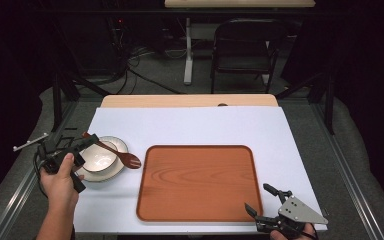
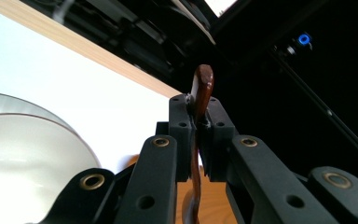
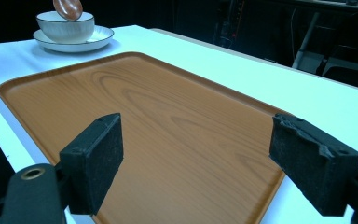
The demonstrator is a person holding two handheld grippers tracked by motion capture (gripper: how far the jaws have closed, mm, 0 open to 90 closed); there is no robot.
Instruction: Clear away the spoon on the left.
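2 grippers, left gripper (image 1: pixel 91 140) clamping spoon (image 1: pixel 114 150), right gripper (image 1: pixel 261 199) agape

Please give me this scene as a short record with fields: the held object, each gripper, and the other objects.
held object: brown wooden spoon, handle clamped, lifted over the bowl
left gripper: shut on the spoon
right gripper: open, at the tray's near right corner
bowl: white ceramic bowl on a white saucer
tray: orange-brown wooden tray, bare
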